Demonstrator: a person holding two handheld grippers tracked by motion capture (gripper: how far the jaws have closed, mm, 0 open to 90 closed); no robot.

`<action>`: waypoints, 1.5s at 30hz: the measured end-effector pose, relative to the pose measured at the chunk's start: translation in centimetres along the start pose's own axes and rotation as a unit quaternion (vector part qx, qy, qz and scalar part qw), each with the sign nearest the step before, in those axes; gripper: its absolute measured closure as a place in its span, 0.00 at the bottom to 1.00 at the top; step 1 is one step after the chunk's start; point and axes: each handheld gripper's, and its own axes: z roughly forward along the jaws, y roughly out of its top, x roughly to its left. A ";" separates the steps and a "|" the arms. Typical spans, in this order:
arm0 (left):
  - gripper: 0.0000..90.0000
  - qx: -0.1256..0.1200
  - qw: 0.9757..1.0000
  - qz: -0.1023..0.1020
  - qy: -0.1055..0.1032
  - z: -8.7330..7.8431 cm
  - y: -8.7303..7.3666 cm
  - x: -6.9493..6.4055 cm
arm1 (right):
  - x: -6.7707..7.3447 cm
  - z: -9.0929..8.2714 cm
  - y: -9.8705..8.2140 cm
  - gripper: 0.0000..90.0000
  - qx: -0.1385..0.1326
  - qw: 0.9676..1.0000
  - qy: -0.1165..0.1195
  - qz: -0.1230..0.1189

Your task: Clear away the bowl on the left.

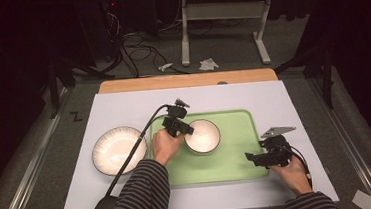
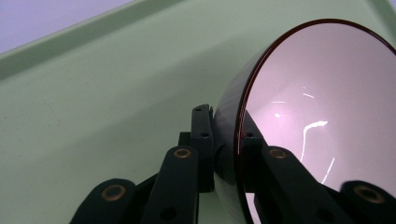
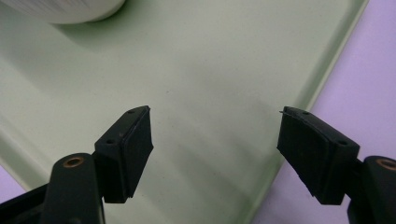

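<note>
High view: a green tray (image 1: 238, 165) lies on a white table (image 1: 123, 107). The left gripper (image 1: 184, 129) grips the left rim of a small bowl (image 1: 203, 135) with a dark rim and pale inside, which sits in the tray's left half. A larger ribbed plate (image 1: 116, 150) rests on the table just left of the tray. The right gripper (image 1: 250, 157) hovers over the tray's right edge, apart from the bowl. Striped sleeves (image 1: 140, 196) enter from below.

Left gripper view: the left gripper (image 2: 229, 154) is clamped on the bowl (image 2: 322, 112), one jaw on the outer wall, the other inside against the pale surface, the dark rim running between them. The bowl appears tilted over the tray floor (image 2: 107, 102).

Right gripper view: the right gripper (image 3: 215, 140) stands with jaws spread wide, nothing between them, over the tray (image 3: 210, 70) near its raised edge; the foot of the bowl (image 3: 70, 11) shows at top left.
</note>
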 end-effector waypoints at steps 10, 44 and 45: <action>0.92 -0.008 1.000 0.021 -0.001 0.5 -0.4 0.4 | 0.2 0.0 0.0 0.31 0.001 1.000 0.001 -0.003; 0.51 -0.060 0.995 0.070 -0.036 -3.8 0.2 -0.5 | 0.2 0.2 0.0 0.31 0.006 1.000 0.005 -0.004; 0.51 -0.062 0.995 0.070 -0.039 -4.1 0.3 -0.5 | 0.3 0.3 0.0 0.31 0.009 1.000 0.006 -0.006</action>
